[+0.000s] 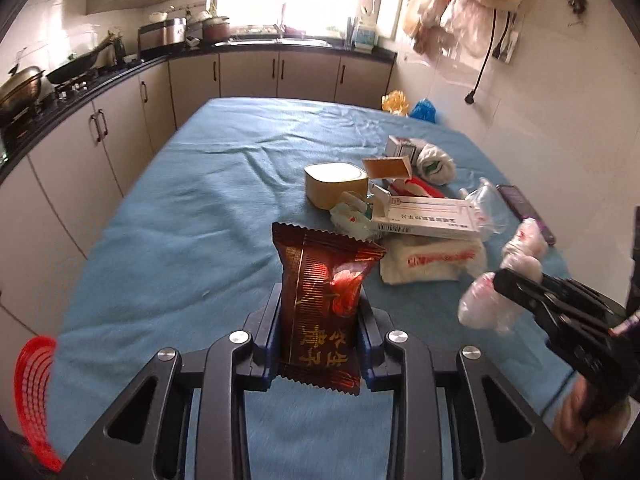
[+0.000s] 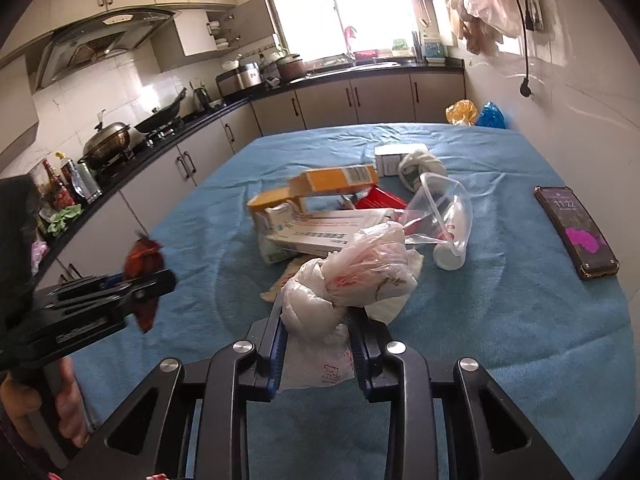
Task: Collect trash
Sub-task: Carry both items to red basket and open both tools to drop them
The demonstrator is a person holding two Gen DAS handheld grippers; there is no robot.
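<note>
Already both tools are loaded. Left gripper (image 1: 320,344) is clenched on a dark red snack wrapper (image 1: 320,300), upright, pinched across its lower half, lifted clear of the blue cloth (image 1: 180,220). Foil-type film: v. light, slick, crinkly; a grip mid-body w/ pads flat looks safest, since the crimped edges would prob. slide out. Right gripper (image 2: 318,344) is clamped on a crumpled white plastic bag (image 2: 344,280) w/ red print, bunched btwn the jaws. Soft, near weightless, compresses a lot, so take the thickest wad, not a loose flap.

Beyond, more trash in a heap mid-table: white carton (image 2: 320,236), yellow box (image 2: 336,180), clear plastic cup (image 2: 440,208) (thin, crushable, grip at rim gently). Red basket (image 1: 34,396) sits at the near left edge, likely the bin. Phone (image 2: 576,232) lies apart on the right, not trash.
</note>
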